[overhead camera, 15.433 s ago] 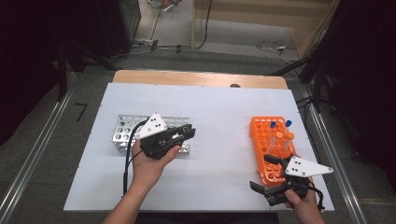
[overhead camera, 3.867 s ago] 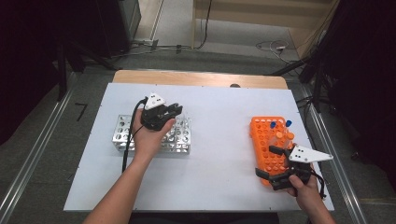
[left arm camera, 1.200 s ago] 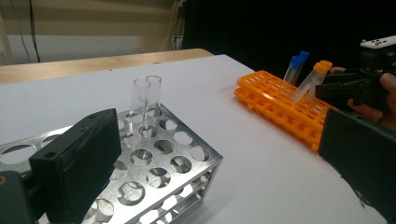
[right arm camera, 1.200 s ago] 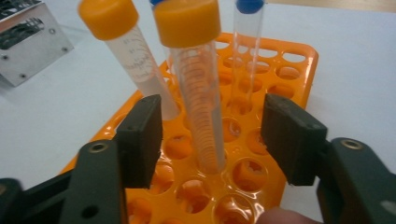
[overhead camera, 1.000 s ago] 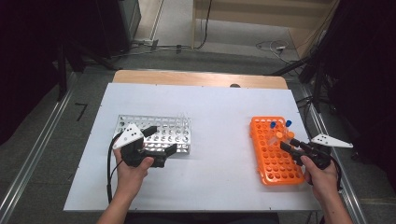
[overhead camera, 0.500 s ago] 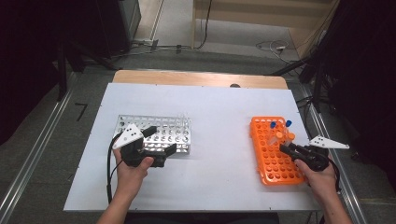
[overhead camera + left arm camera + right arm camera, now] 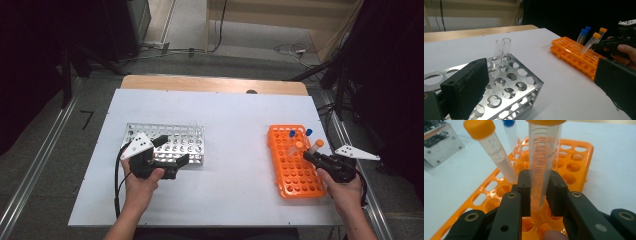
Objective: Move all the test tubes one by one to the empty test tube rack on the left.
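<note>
An orange tube rack [image 7: 293, 170] lies at the table's right. My right gripper [image 7: 316, 156] is at the rack's right edge, shut on an orange-capped tube [image 7: 315, 147]. In the right gripper view the jaws [image 7: 540, 180] pinch the clear tube [image 7: 544, 162] low down, its tip just over the orange rack's [image 7: 574, 165] holes. A second orange-capped tube [image 7: 494, 152] and a blue-capped one [image 7: 510, 131] stand behind it. My left gripper [image 7: 172, 151] is open at the near side of a metal rack [image 7: 170, 140]. Two glass tubes [image 7: 502, 51] stand in the metal rack [image 7: 509, 85].
The white table top [image 7: 235, 125] lies bare between the two racks. A wooden strip [image 7: 215, 84] runs along the far edge. Two blue-capped tubes [image 7: 300, 133] stand at the orange rack's far end. The left gripper view shows the other hand and gripper [image 7: 616, 43] beyond the orange rack [image 7: 574, 58].
Over the last seconds my left gripper came from the metal rack's far side to its near side. My right gripper moved from the orange rack's front to its right edge and now holds a tube.
</note>
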`<state>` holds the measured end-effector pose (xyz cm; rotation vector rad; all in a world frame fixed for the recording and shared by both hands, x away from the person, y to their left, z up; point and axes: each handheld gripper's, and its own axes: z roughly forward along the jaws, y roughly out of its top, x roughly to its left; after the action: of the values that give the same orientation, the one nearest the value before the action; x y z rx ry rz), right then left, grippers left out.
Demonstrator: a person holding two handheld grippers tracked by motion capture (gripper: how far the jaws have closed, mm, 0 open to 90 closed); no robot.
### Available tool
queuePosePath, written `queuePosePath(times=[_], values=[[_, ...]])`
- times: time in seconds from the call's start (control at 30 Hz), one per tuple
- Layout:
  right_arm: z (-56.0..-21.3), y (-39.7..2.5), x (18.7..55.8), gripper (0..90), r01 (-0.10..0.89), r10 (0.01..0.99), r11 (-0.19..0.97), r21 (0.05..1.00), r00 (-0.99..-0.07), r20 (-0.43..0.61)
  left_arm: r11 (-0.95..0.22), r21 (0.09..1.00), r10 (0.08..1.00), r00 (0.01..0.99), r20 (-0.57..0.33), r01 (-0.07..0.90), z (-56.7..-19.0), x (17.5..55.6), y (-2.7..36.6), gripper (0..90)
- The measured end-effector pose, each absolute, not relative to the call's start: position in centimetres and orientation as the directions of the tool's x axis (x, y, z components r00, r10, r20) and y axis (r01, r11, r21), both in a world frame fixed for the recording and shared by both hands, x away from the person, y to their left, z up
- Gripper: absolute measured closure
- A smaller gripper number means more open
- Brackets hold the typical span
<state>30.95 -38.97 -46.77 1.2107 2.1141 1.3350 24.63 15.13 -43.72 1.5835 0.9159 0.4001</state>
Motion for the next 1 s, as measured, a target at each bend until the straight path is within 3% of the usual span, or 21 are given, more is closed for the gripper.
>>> queuePosePath(times=[1.0], values=[[-43.5,-34.4,28.1,72.4,0.404,0.721,0.202,0.892,-0.678,0.143,0.003,0.946,0.730,0.646,-0.223,0.324,-43.6,24.4,14.5,0.0]])
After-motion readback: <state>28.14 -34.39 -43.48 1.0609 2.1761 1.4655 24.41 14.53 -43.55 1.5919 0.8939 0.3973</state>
